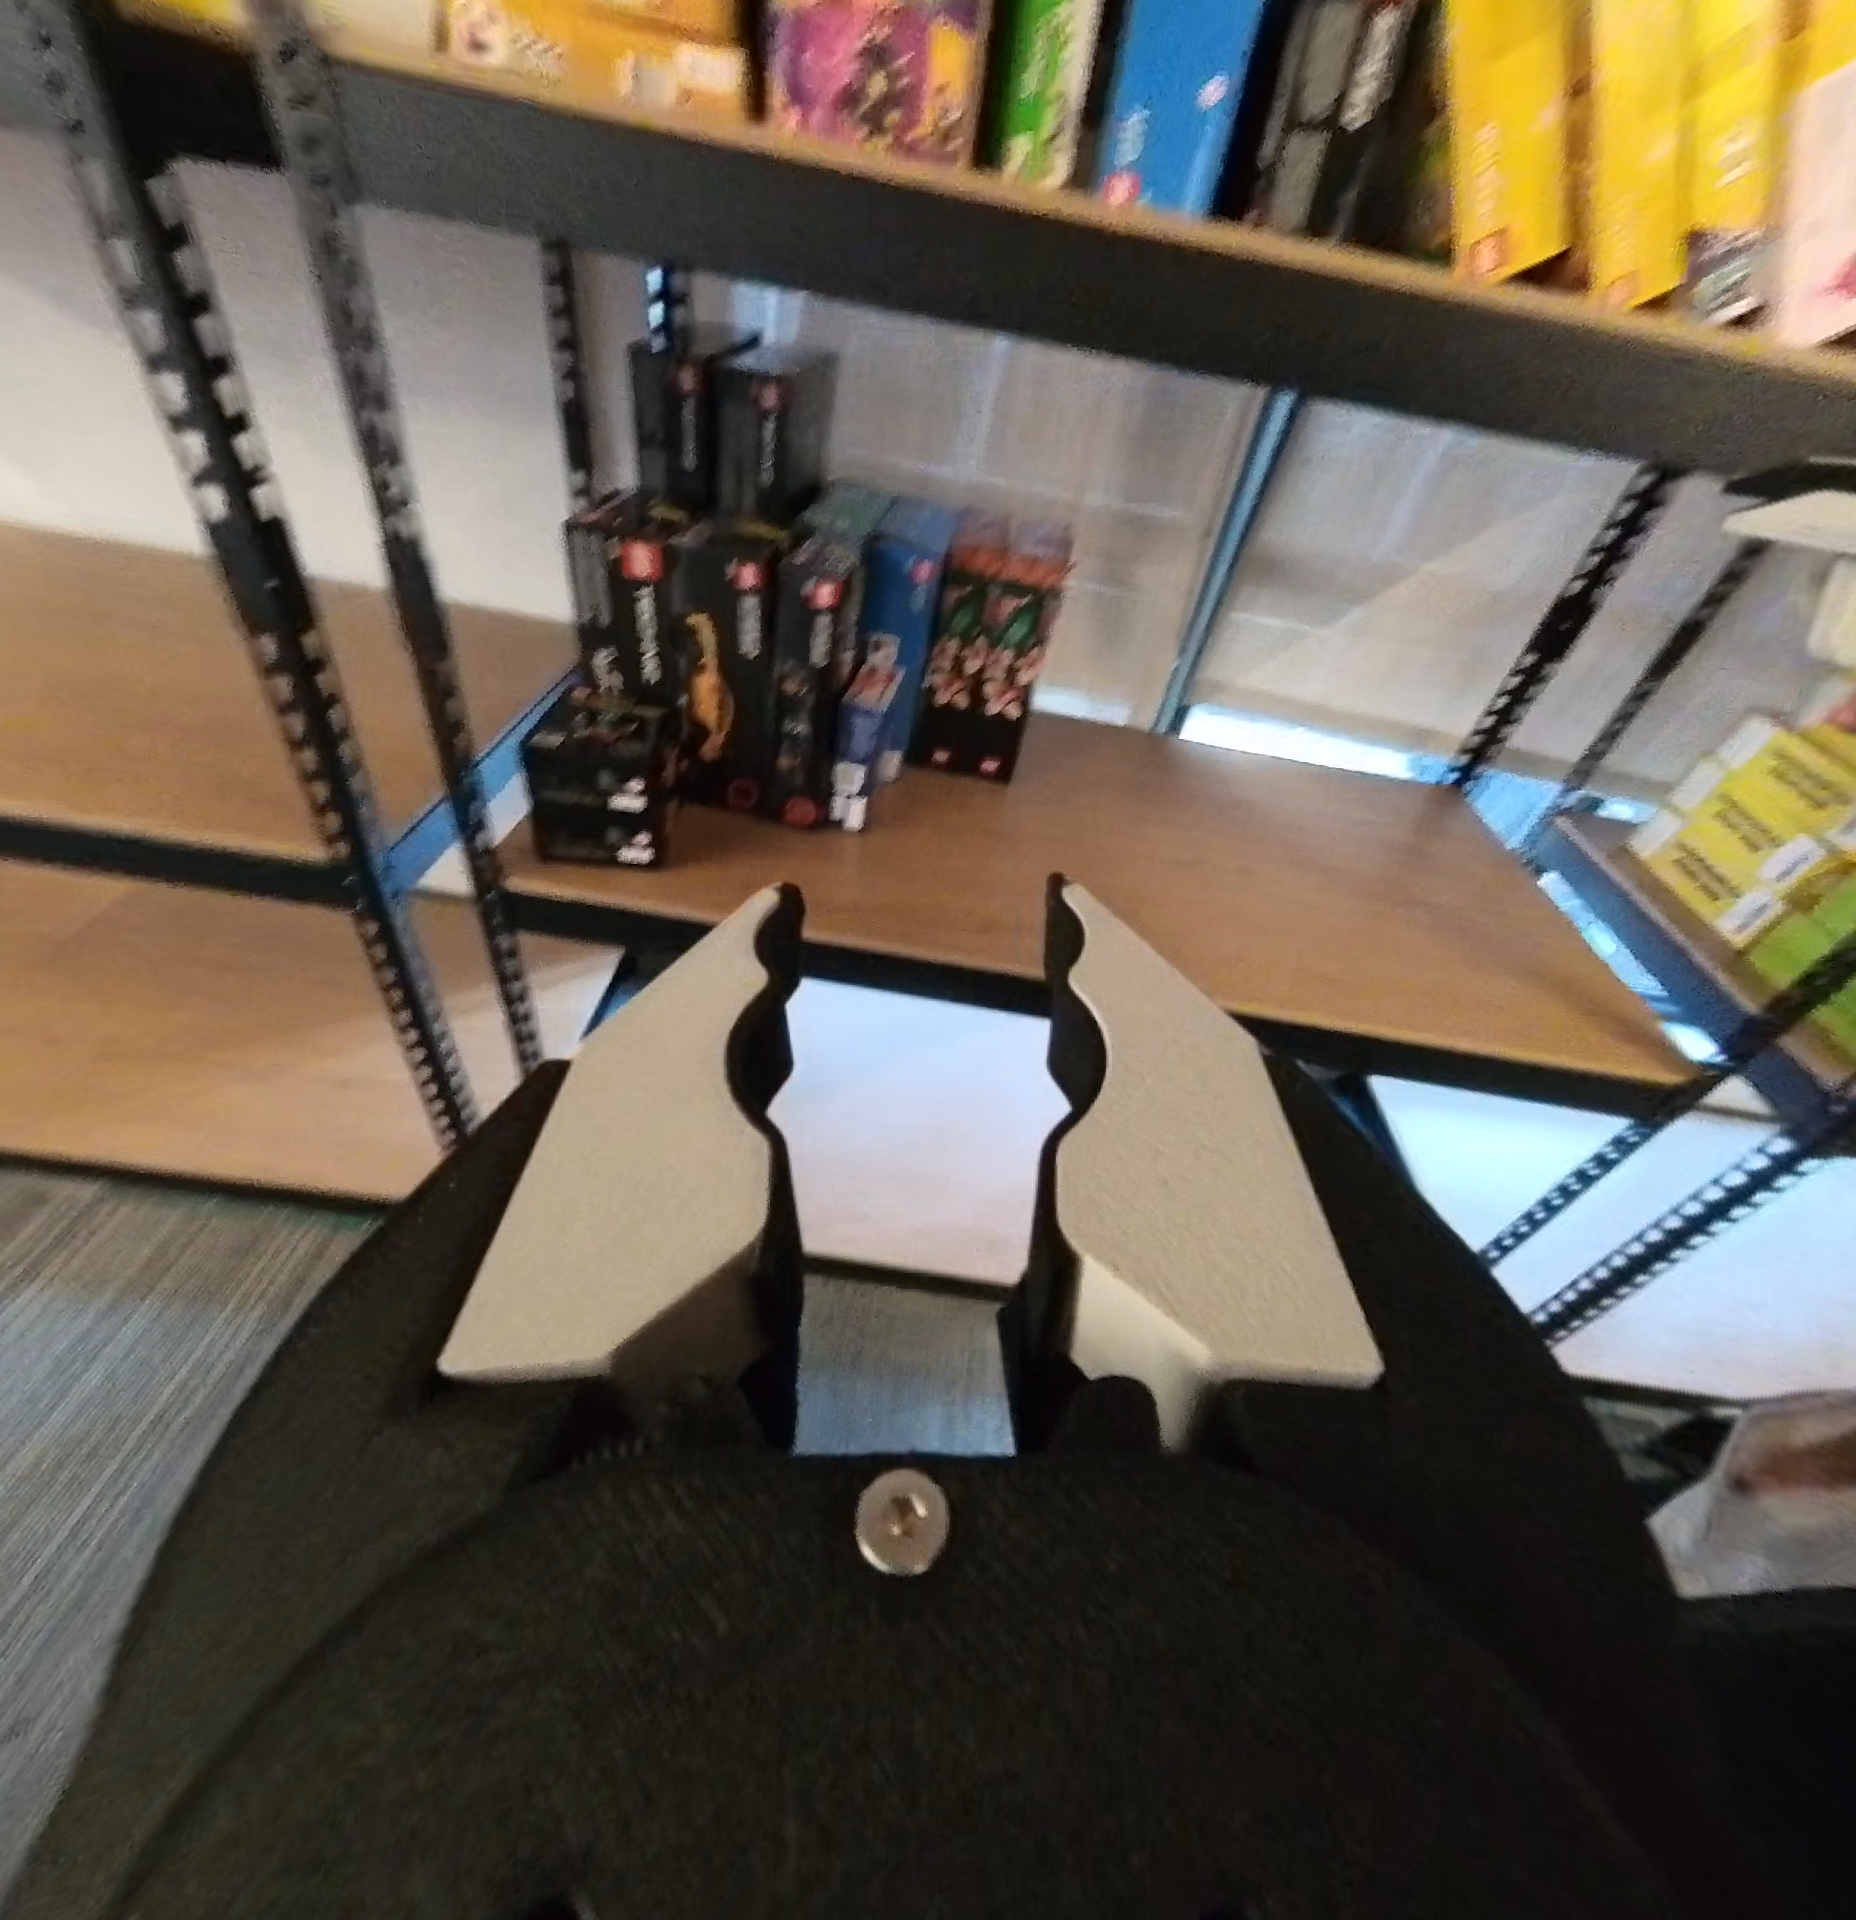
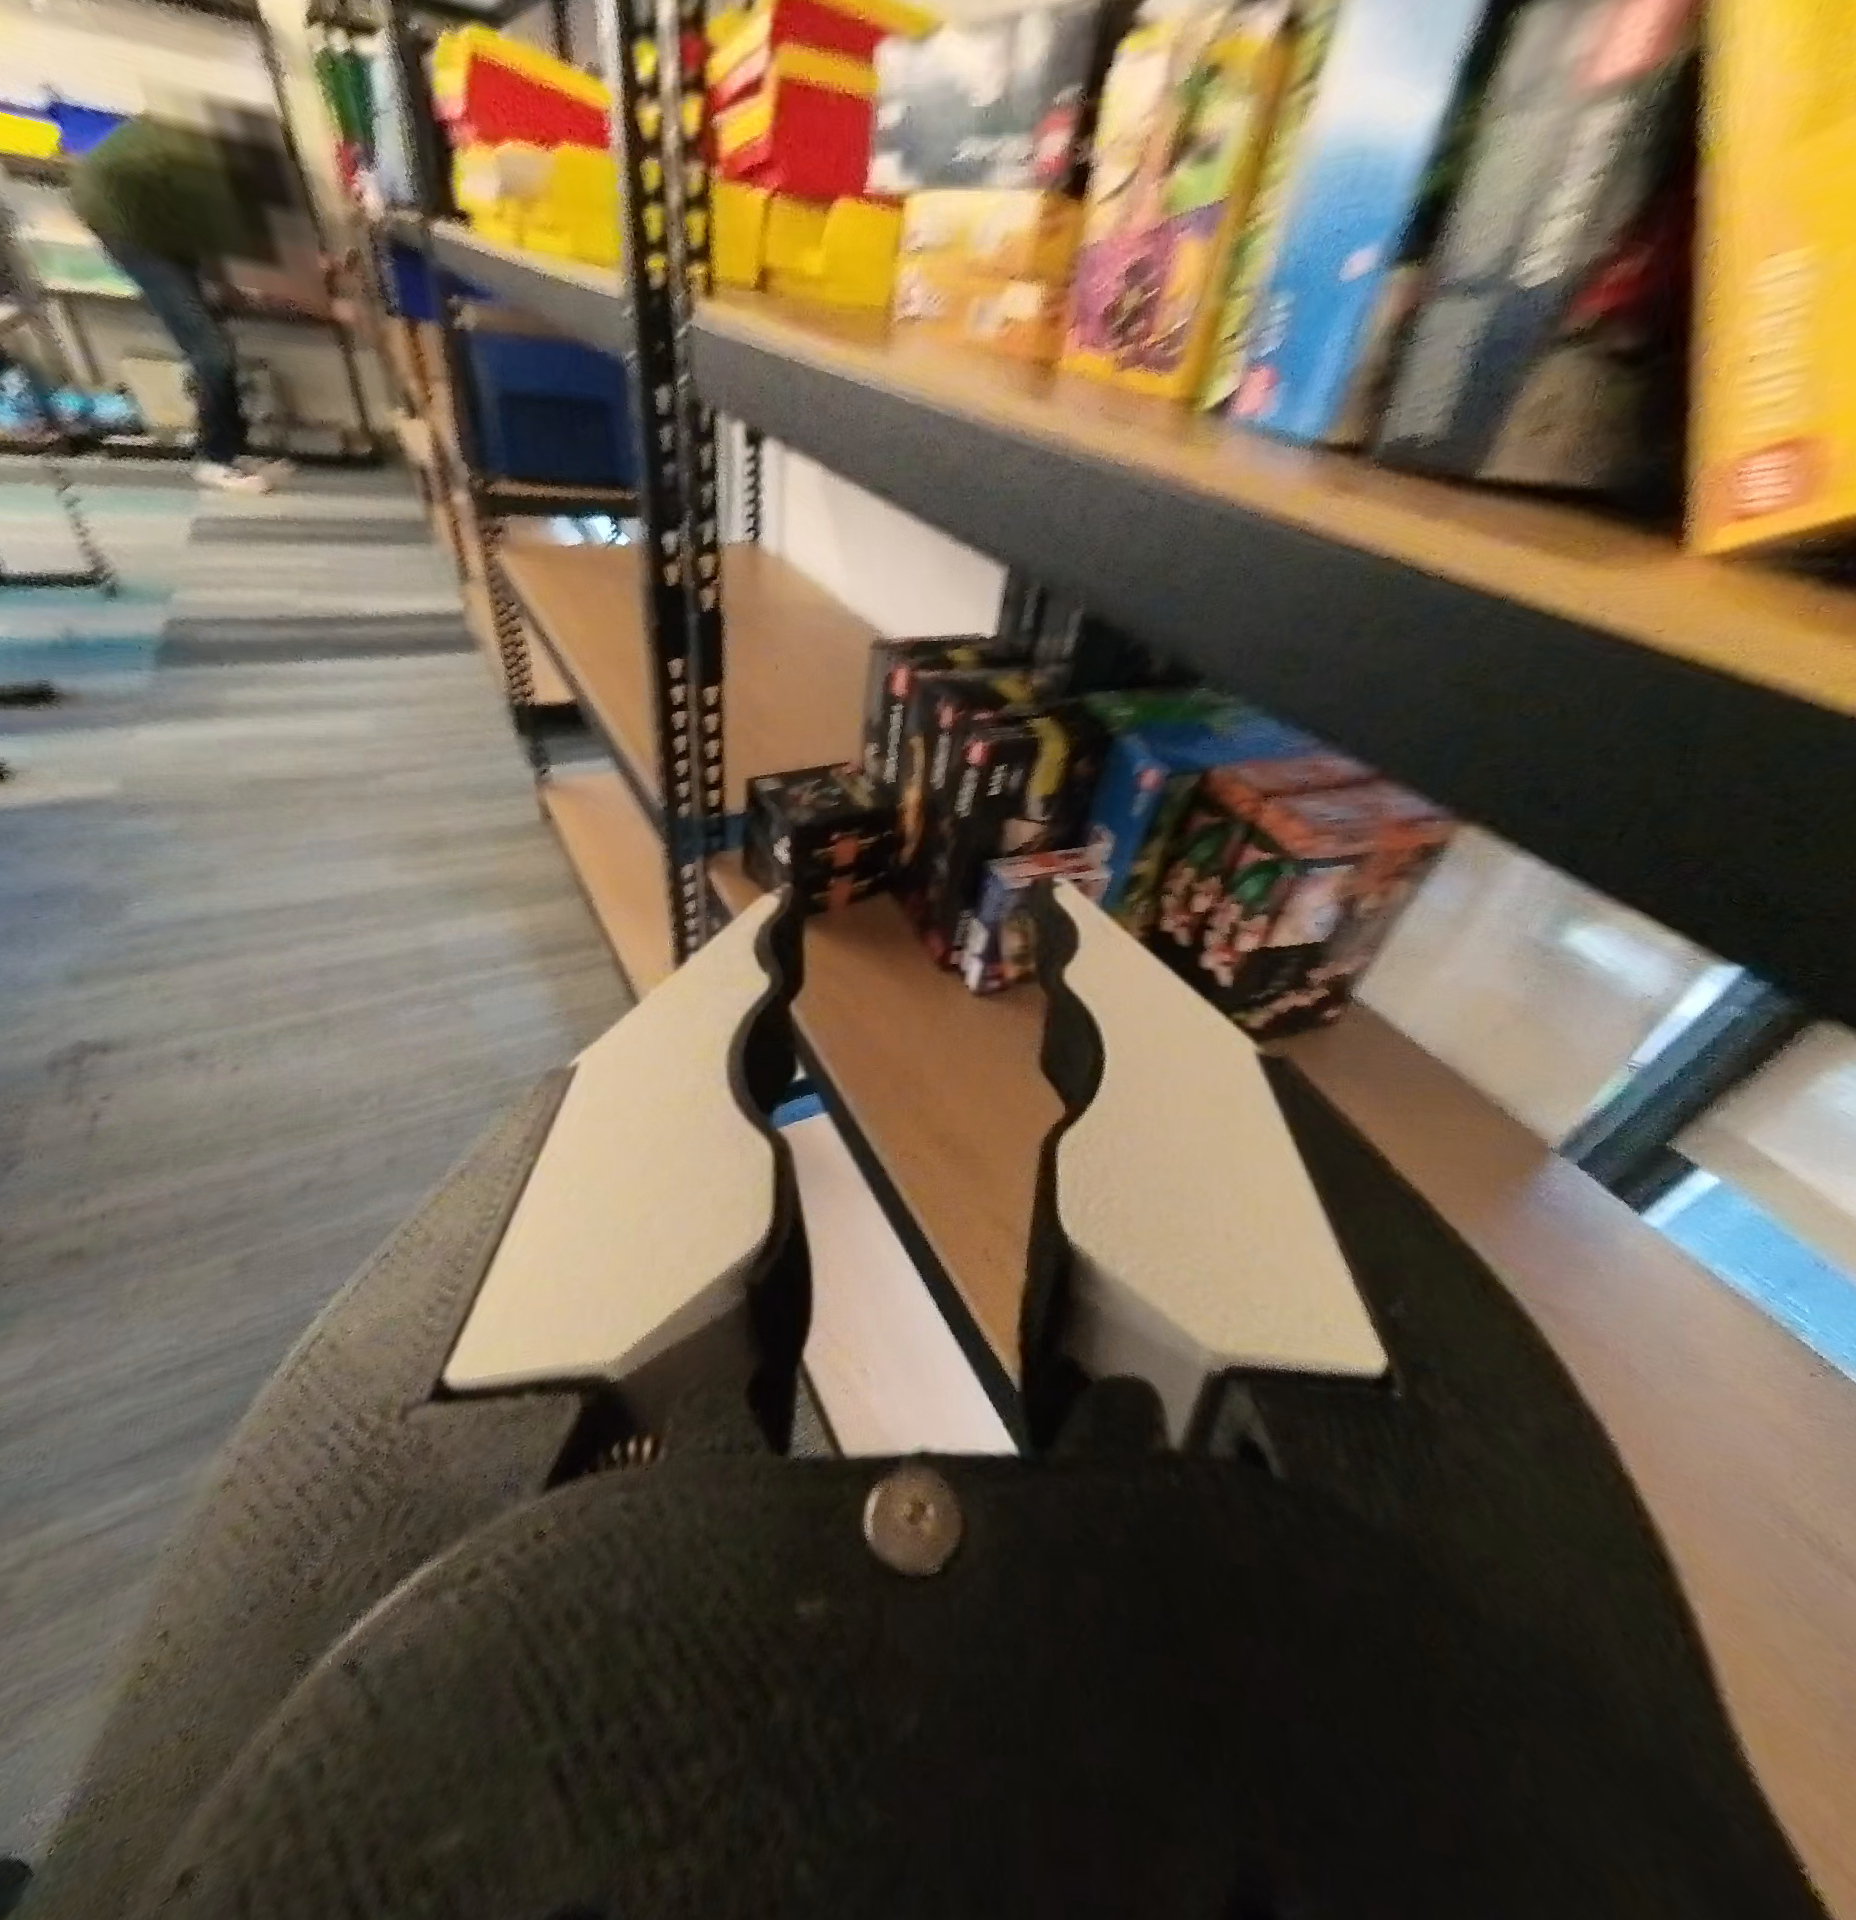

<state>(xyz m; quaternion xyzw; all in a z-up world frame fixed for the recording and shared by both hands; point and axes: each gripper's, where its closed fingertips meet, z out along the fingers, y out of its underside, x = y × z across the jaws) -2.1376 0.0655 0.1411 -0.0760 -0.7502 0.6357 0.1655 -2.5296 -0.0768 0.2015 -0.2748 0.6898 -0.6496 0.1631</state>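
Your left hand-held gripper (image 1: 924,904): spread, empty, centre frame, short of the wooden shelf (image 1: 1267,894). Your right hand-held gripper (image 2: 919,914): spread, empty, near the boxed sets (image 2: 1007,810) mid-frame.

Room is bright, even light, no hard shadows. Both views are blurry w/ motion smear; the boxes on the top shelf (image 2: 1319,239) look soft and streaky. In the left wrist view the left gripper (image 1: 922,904) is the sharpest thing; its pale fingers (image 1: 654,1122) shine flat, no glare. The dark boxes (image 1: 758,665) at the back left corner of the lower shelf (image 1: 1267,914) are fuzzy. Wide lens bends shelf posts & edges near the pic borders. Right wrist view: floor (image 2: 228,935) smeared, far person (image 2: 176,260) a blur.
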